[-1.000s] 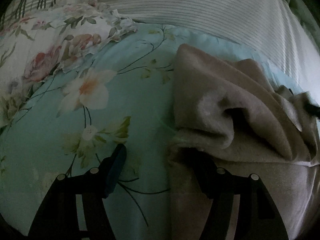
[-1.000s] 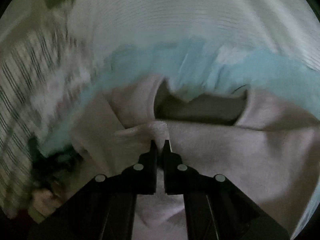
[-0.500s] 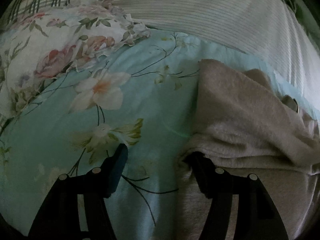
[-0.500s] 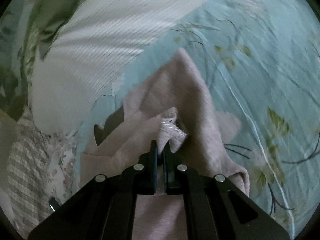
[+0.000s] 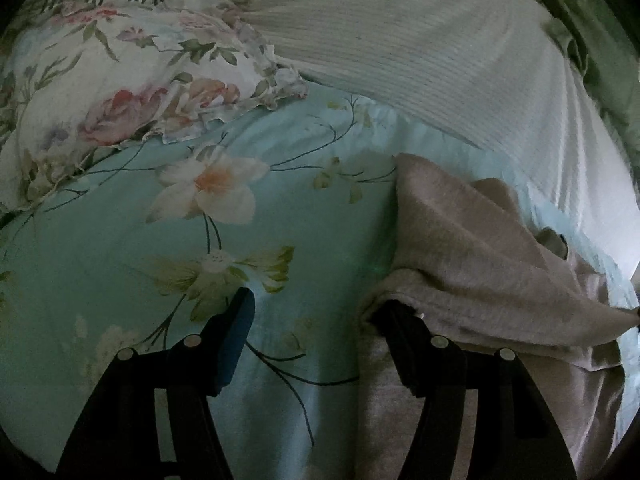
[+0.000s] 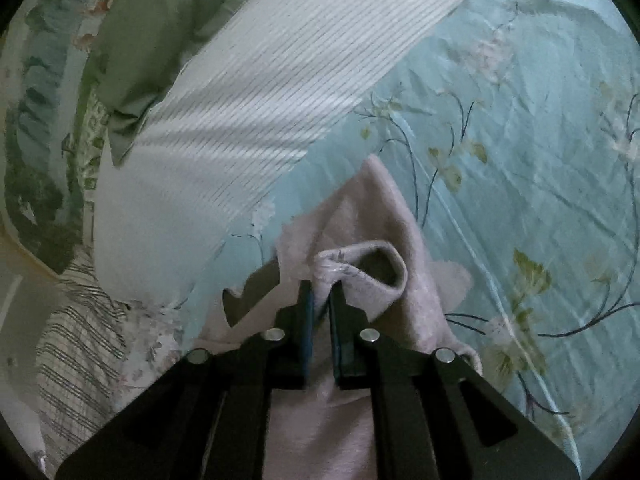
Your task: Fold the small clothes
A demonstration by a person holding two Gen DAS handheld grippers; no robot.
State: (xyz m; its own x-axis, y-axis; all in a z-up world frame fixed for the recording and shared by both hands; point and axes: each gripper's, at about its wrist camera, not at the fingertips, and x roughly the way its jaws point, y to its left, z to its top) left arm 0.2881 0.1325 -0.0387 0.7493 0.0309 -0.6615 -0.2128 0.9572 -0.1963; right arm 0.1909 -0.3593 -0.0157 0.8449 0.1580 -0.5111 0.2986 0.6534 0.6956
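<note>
Left wrist view: your left gripper [image 5: 316, 312] stays wide open, gripping nothing, garment [image 5: 492, 256] draped over its right finger; right wrist view: your right gripper [image 6: 320, 292] is now opening, garment hem [image 6: 340, 264] probably released just ahead, fold laid.

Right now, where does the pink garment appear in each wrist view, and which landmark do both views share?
Left wrist view: the garment lies at the lower right, folded over on the sheet.
Right wrist view: the garment sits at the lower centre, a fold of it between the opening right claw.
Shared landmark: the white ribbed pillow, just beyond the garment.
</note>
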